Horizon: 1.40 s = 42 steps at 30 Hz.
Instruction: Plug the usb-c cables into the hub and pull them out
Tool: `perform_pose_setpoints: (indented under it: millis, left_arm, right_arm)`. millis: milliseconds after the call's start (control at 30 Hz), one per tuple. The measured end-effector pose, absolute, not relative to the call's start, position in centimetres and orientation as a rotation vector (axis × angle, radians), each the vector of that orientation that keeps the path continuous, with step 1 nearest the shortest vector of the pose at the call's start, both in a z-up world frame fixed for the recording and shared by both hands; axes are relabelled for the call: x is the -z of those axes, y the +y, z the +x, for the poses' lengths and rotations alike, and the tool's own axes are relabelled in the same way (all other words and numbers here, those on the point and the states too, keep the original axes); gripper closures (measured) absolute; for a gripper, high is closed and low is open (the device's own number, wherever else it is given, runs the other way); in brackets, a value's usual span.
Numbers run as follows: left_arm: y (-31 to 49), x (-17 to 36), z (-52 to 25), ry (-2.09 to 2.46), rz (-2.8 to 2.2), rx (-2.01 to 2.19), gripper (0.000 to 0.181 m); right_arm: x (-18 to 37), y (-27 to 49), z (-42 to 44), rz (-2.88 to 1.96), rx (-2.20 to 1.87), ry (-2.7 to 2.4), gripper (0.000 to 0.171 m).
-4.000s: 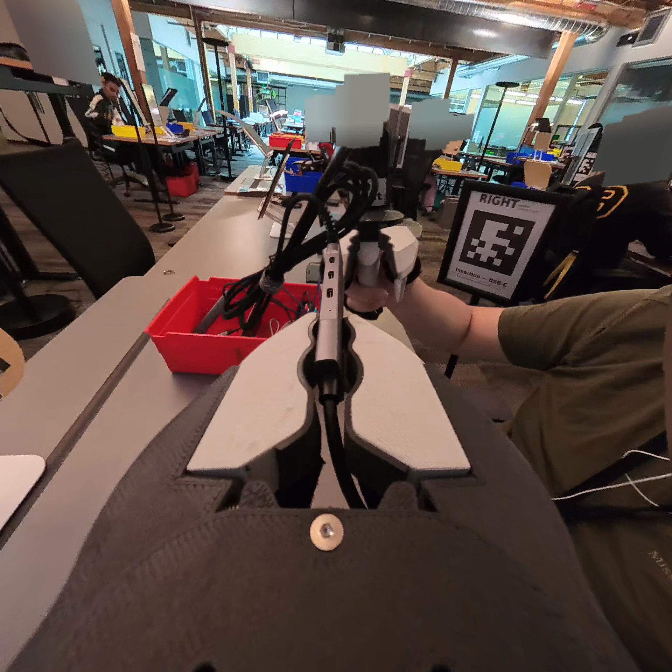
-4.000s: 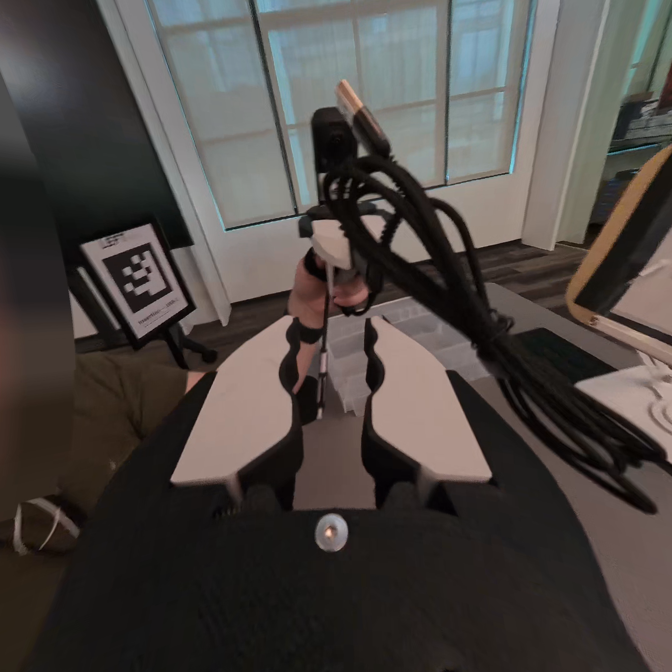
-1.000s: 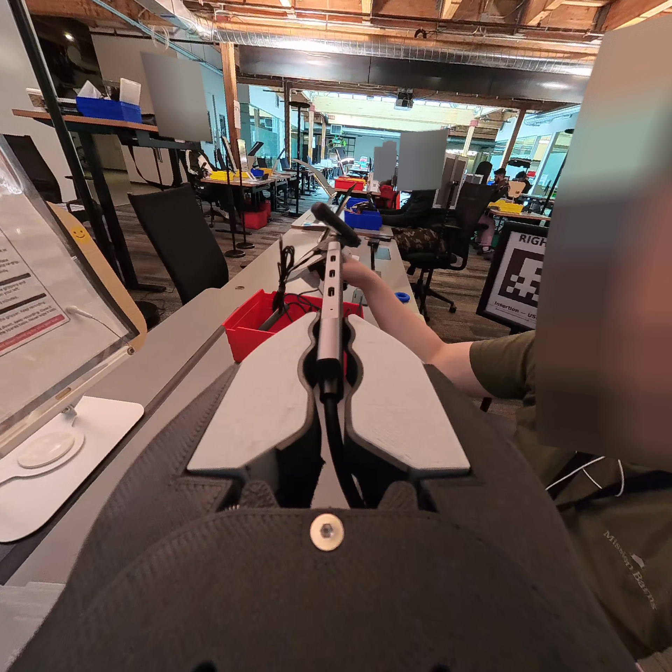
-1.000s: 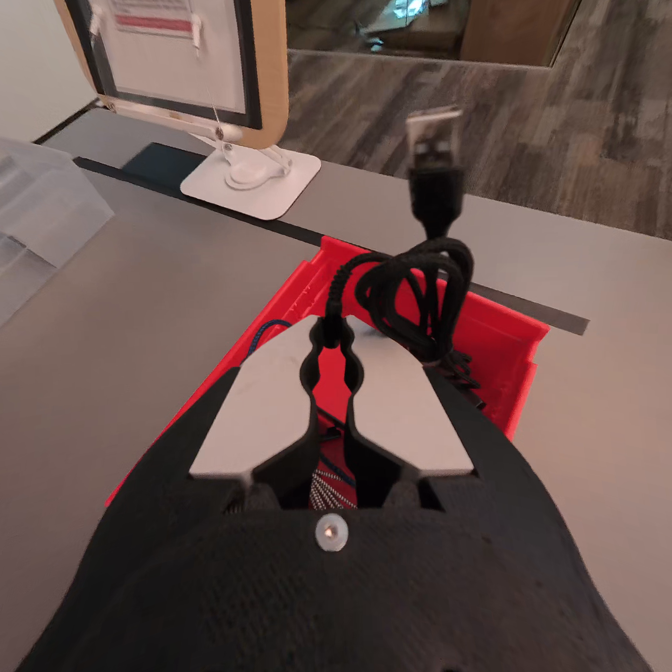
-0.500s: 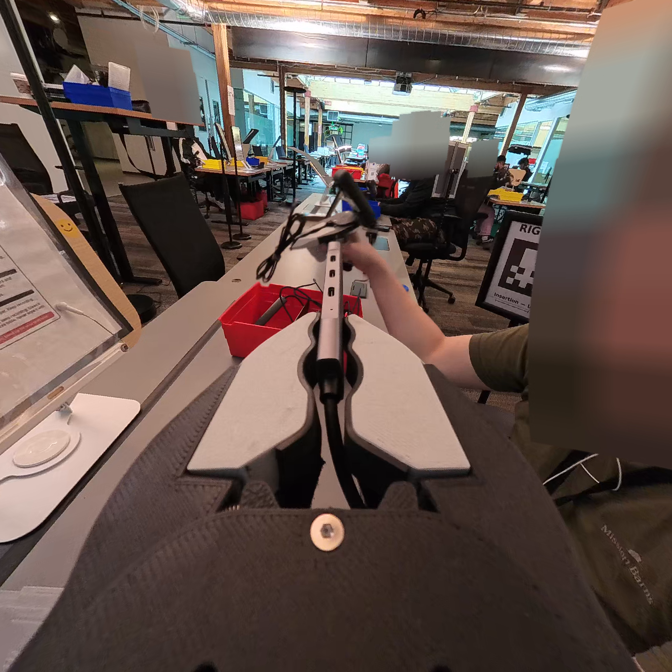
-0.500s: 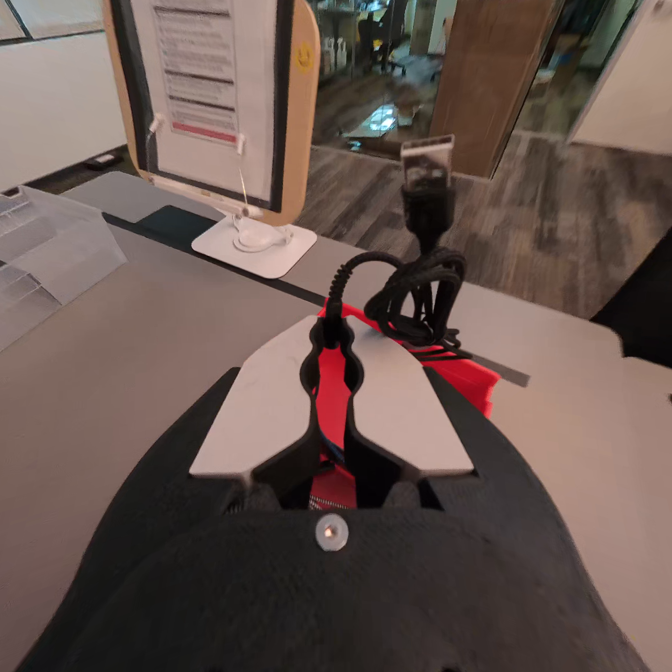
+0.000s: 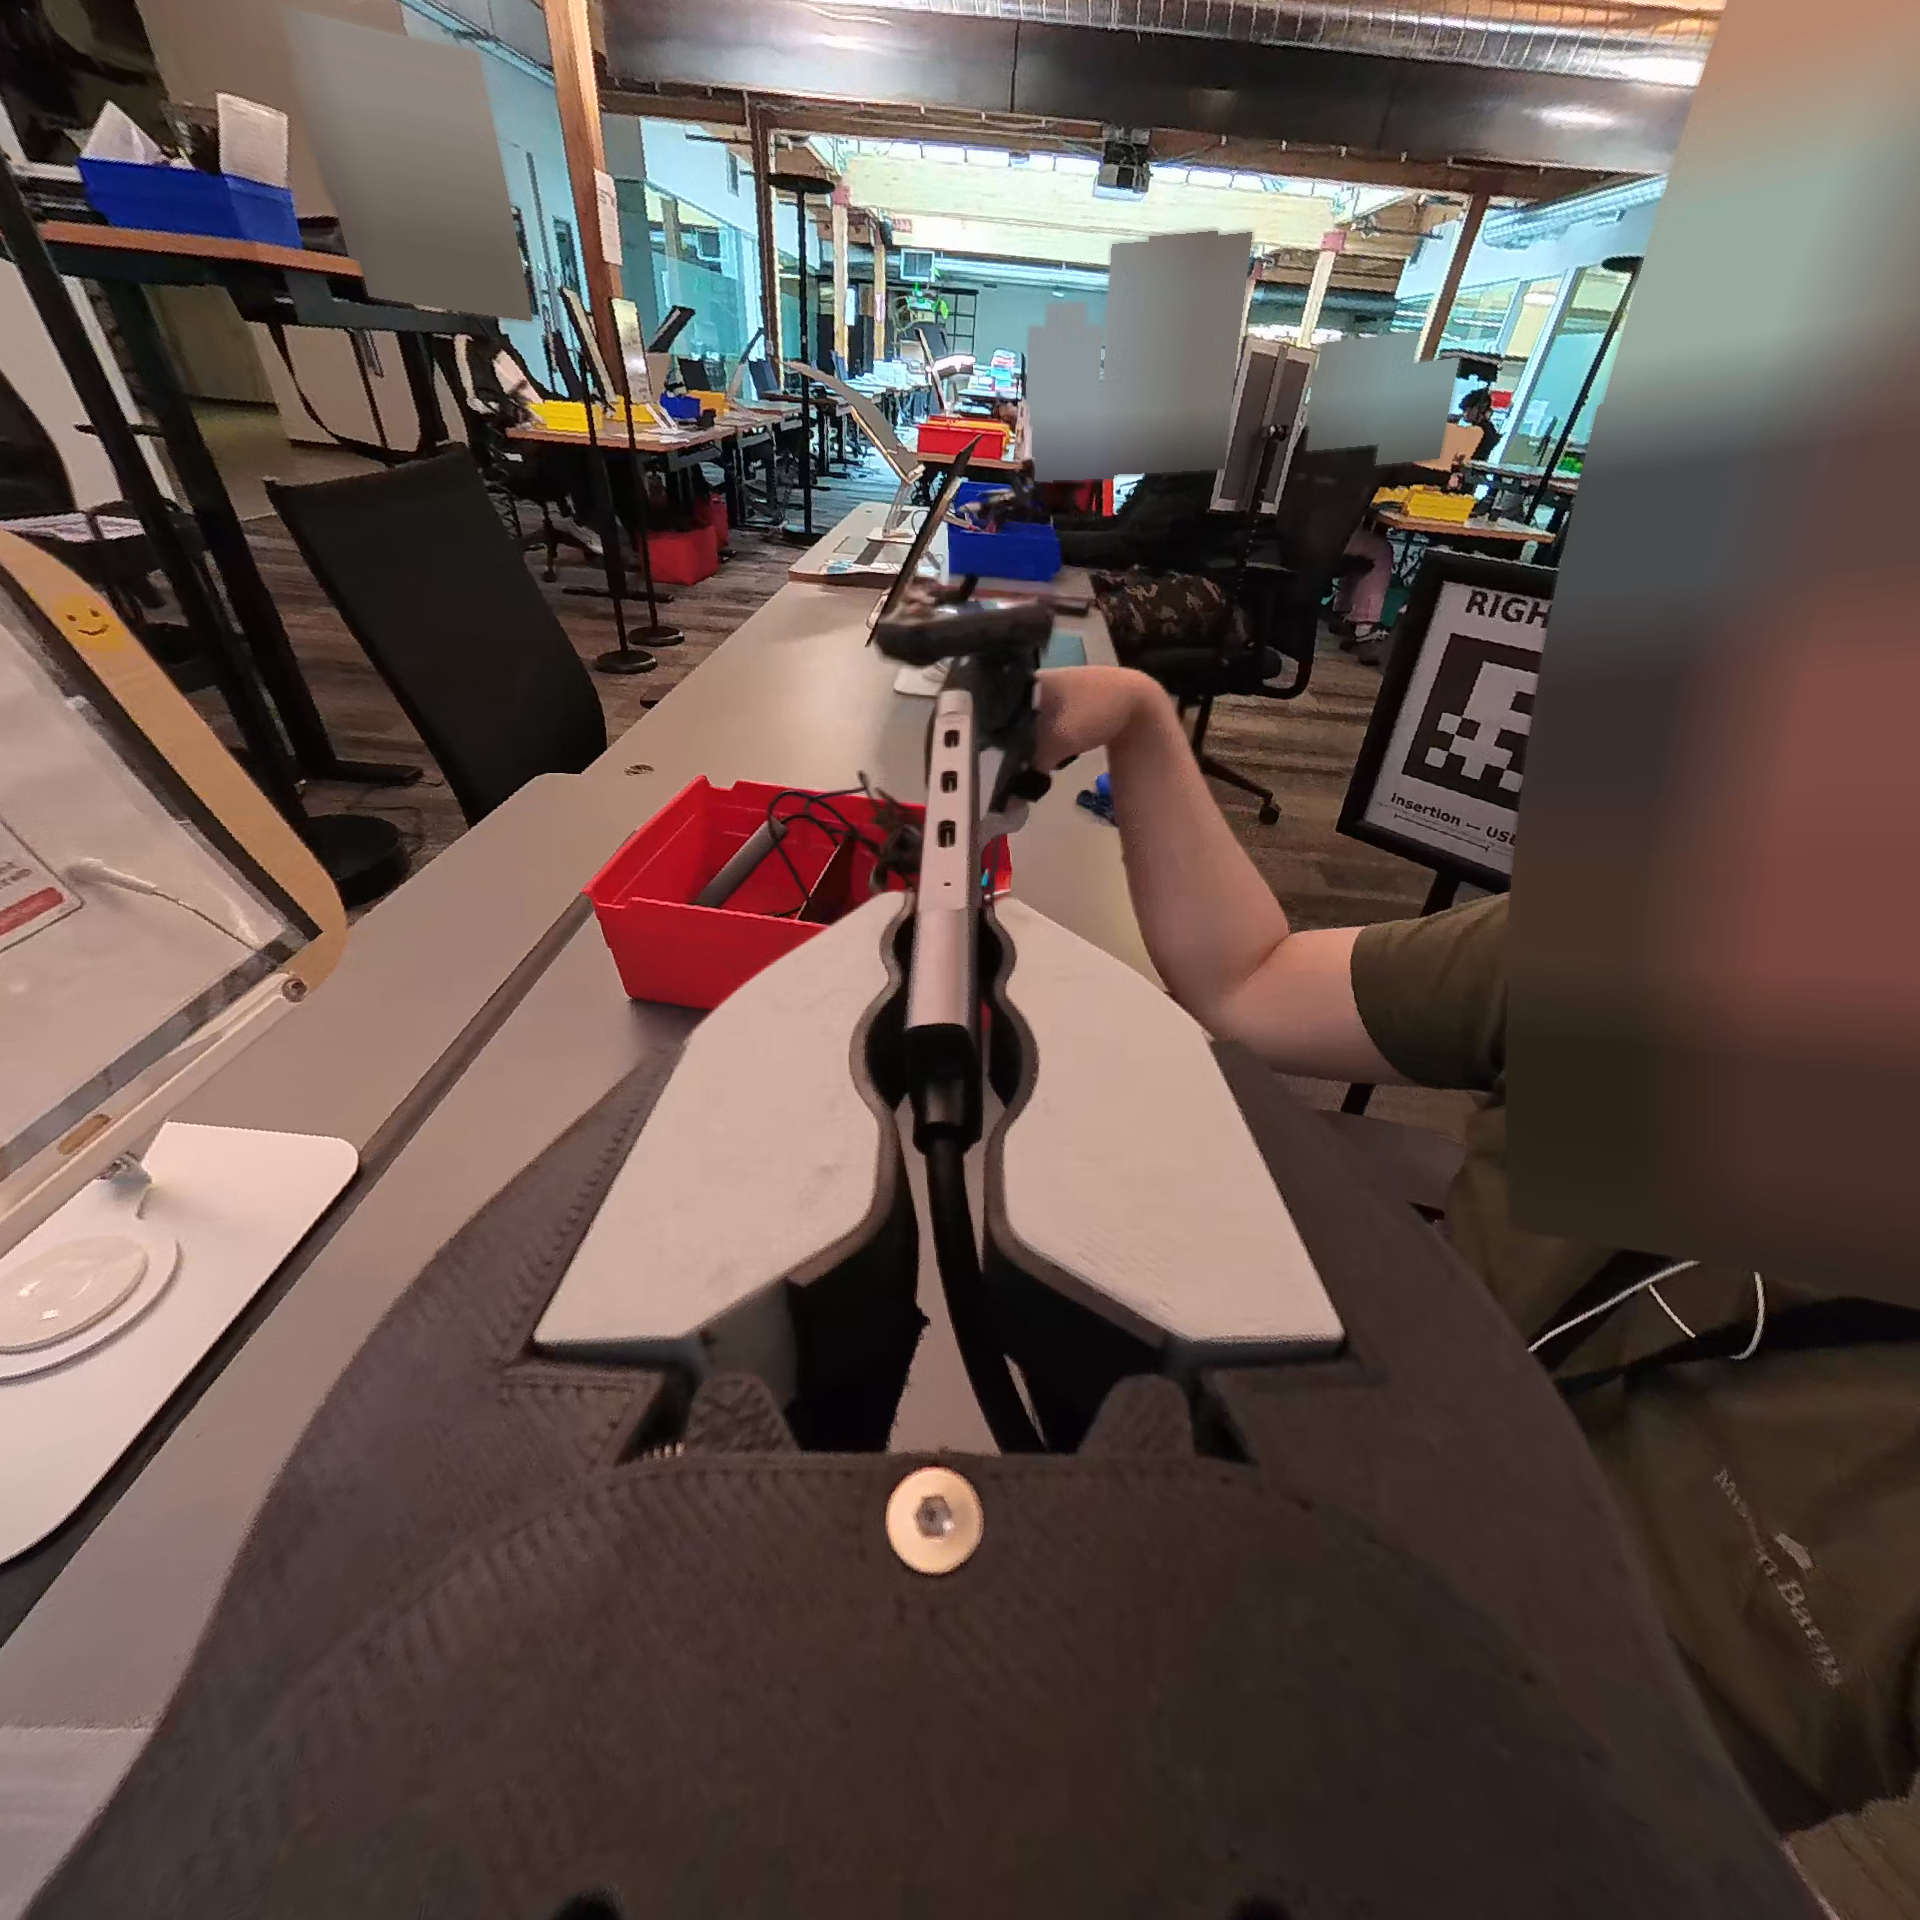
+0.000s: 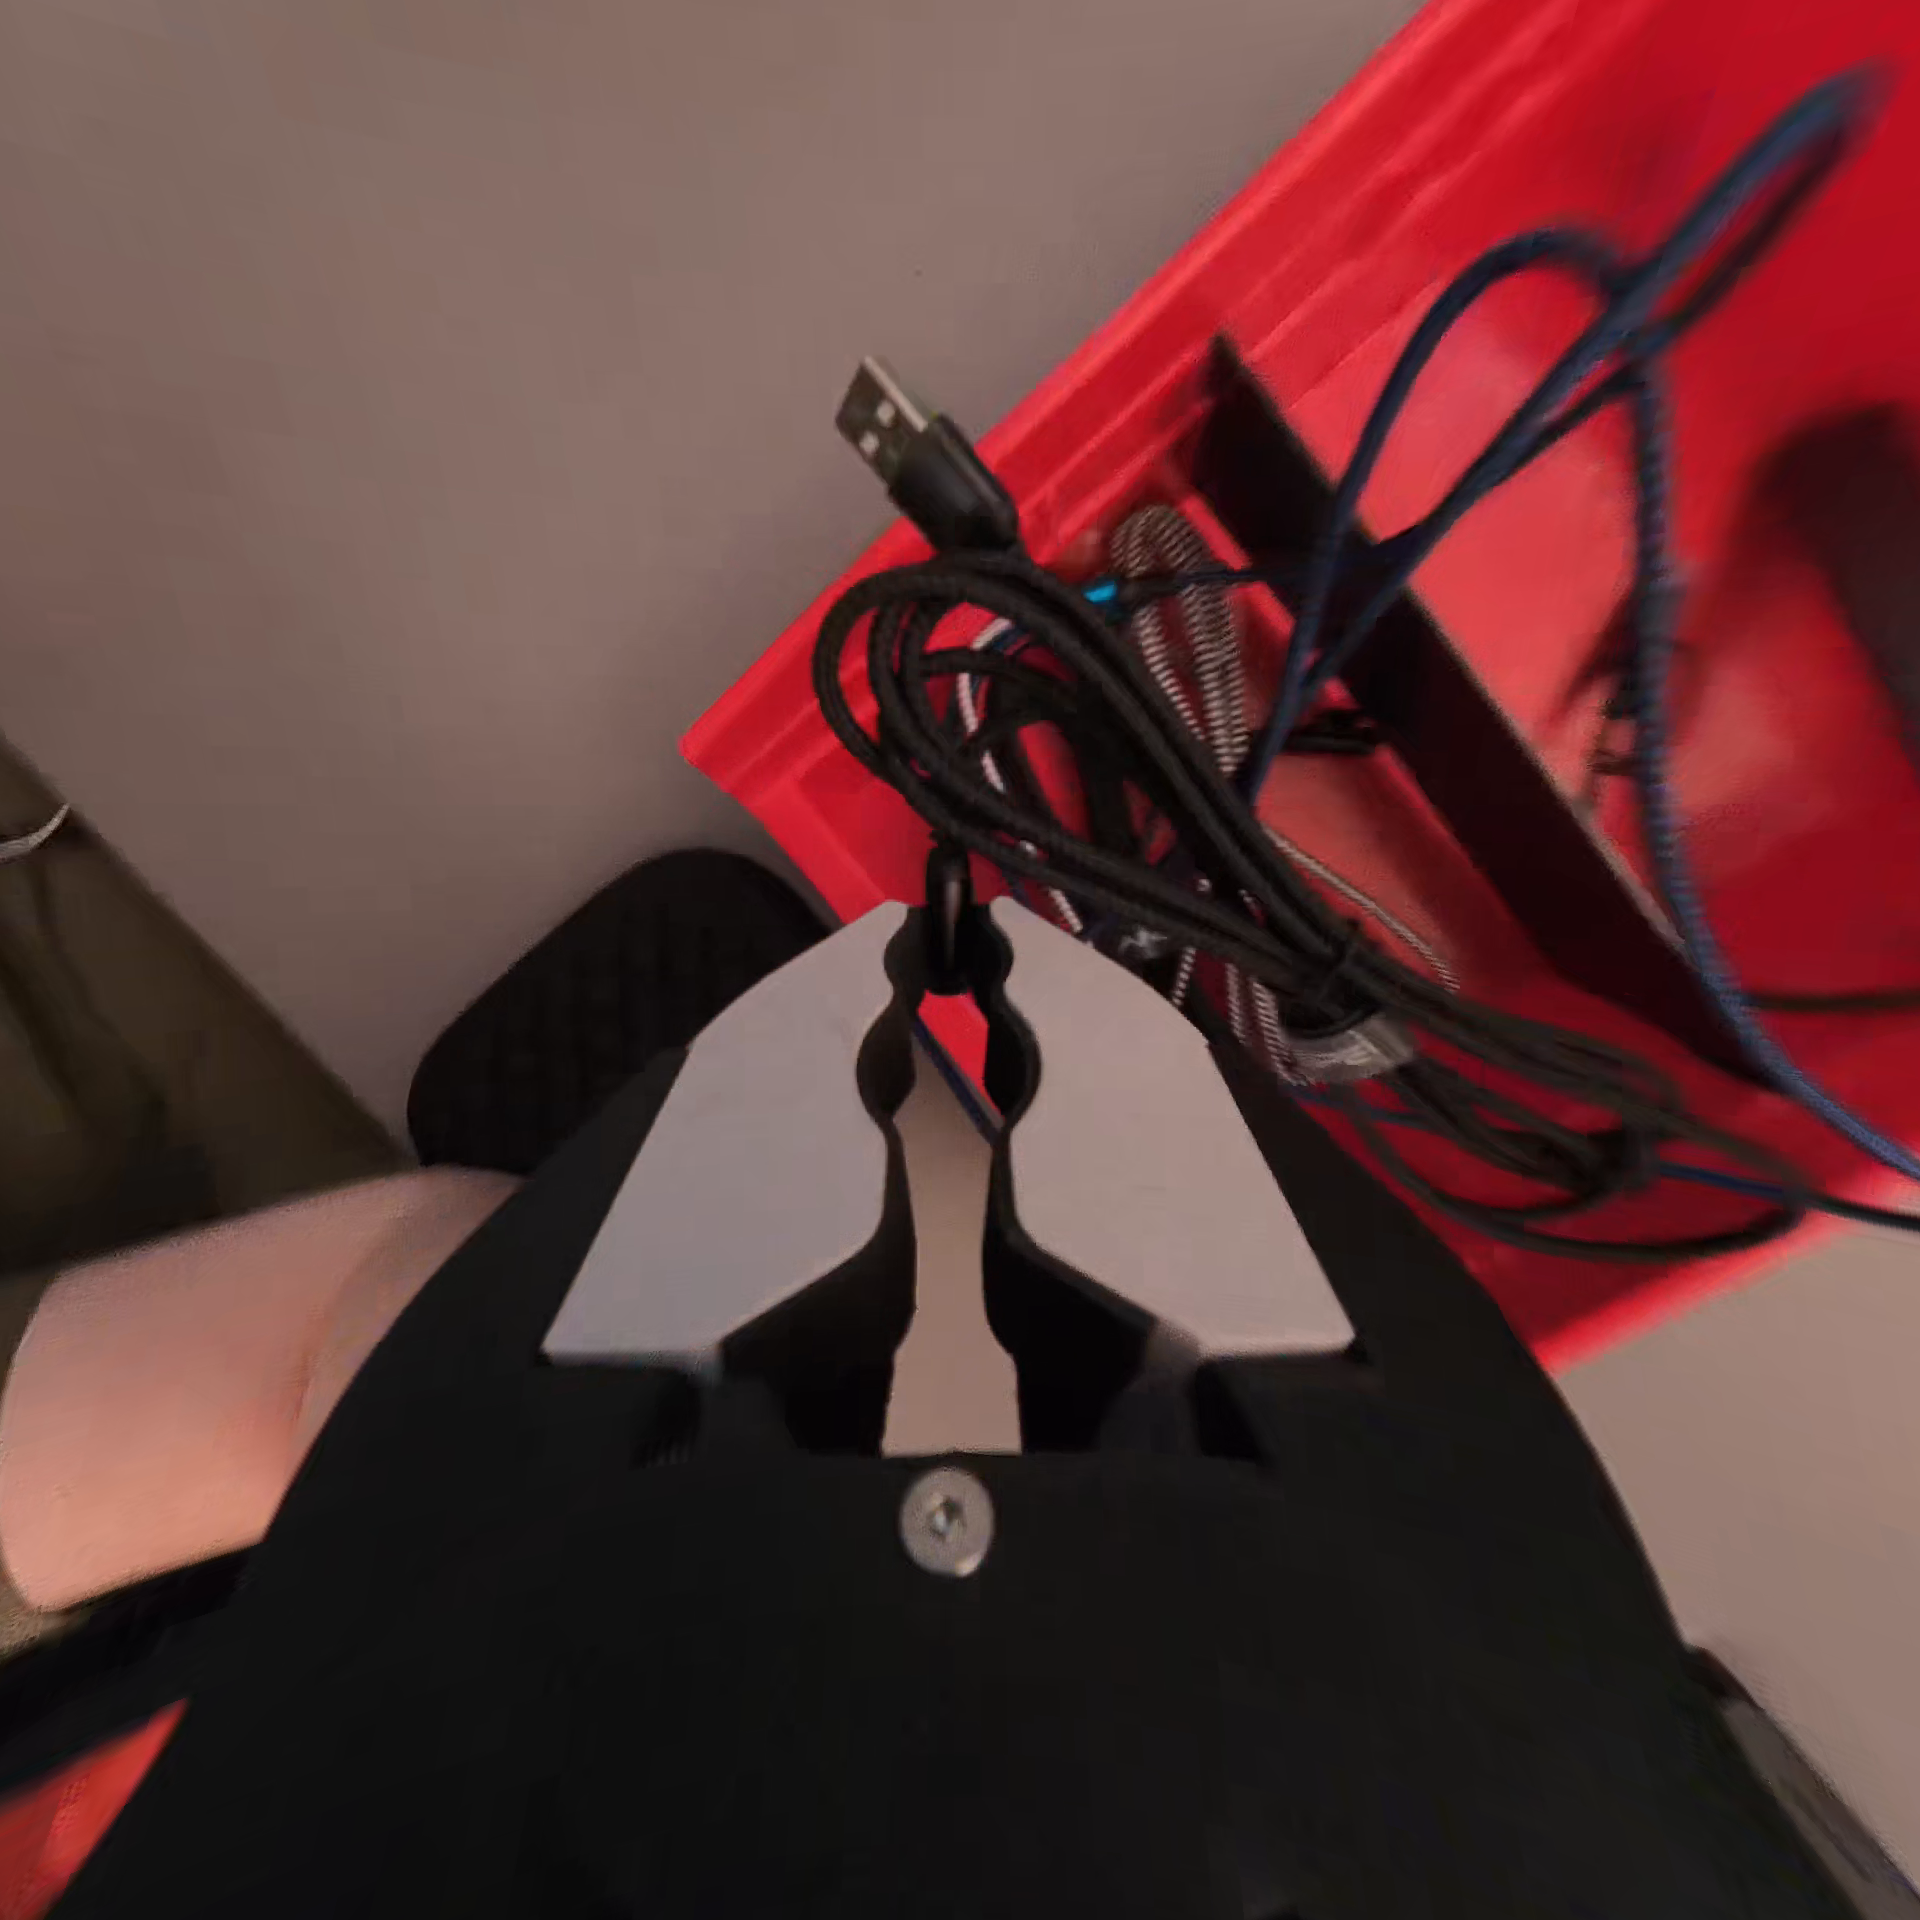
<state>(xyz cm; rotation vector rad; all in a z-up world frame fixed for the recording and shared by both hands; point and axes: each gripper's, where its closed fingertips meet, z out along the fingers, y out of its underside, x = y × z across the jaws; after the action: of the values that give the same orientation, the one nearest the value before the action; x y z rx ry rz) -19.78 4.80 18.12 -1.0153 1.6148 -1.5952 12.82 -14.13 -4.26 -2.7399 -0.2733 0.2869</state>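
Note:
My left gripper (image 7: 940, 914) is shut on the near end of a slim grey hub (image 7: 948, 800), held level above the table; its row of ports faces up and its black lead runs back between my fingers. The person's right hand (image 7: 1081, 717) holds the other gripper just beyond the hub's far end. In the right wrist view my right gripper (image 8: 948, 914) is shut on one end of a tied bundle of black braided cable (image 8: 1039, 748). The held plug is hidden. The bundle's flat metal plug (image 8: 883, 416) sticks out free.
A red bin (image 7: 665, 935) stands on the grey table (image 7: 416, 1039). From above, the bin (image 8: 1403, 260) has a black divider (image 8: 1455, 675), a blue cable (image 8: 1662, 520) and a silver braided cable (image 8: 1184, 623). A sheet stand (image 7: 125, 935) is left, a sign (image 7: 1475, 727) right. Left tips to right tips: about 45 cm.
My right gripper has swung from facing across the table to facing down over the red bin, still holding the cable, and sits closer to the hub's far end. The left gripper keeps the hub.

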Motion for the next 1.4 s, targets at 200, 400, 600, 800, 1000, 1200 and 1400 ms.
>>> perform_pose_setpoints:
  millis: [200,400,600,800,1000,1200,1400]
  left_arm:
    - [3.2,-16.8,-17.5,1.708,-1.031,1.605,0.173]
    - [1.8,-15.3,-15.1,1.787,-1.058,1.603,0.173]
    - [0.9,-14.2,-13.9,1.838,-1.075,1.596,0.173]
    - [0.6,-13.7,-13.3,1.861,-1.089,1.602,0.173]
    - [-0.5,-11.8,-12.0,1.95,-1.118,1.551,0.173]
    - [-1.9,-8.6,-10.3,2.095,-1.144,1.388,0.173]
    - [-2.7,-7.4,-9.2,2.127,-1.125,1.313,0.173]
  right_arm:
    - [8.7,-13.2,13.1,-2.849,-0.546,-0.278,0.162]
    - [10.7,-12.9,13.4,-2.914,-0.594,-0.248,0.161]
    - [9.6,-12.2,12.1,-2.81,-0.745,-0.272,0.155]
    - [3.7,-11.6,13.1,-2.526,-0.565,-0.25,0.121]
    - [-7.2,-6.5,8.7,-2.049,-0.167,-0.503,0.121]
    - [-14.9,-3.9,-5.2,-1.473,-0.409,-0.738,0.136]
    - [-9.3,-1.7,-8.0,-1.75,-0.484,-0.83,0.135]
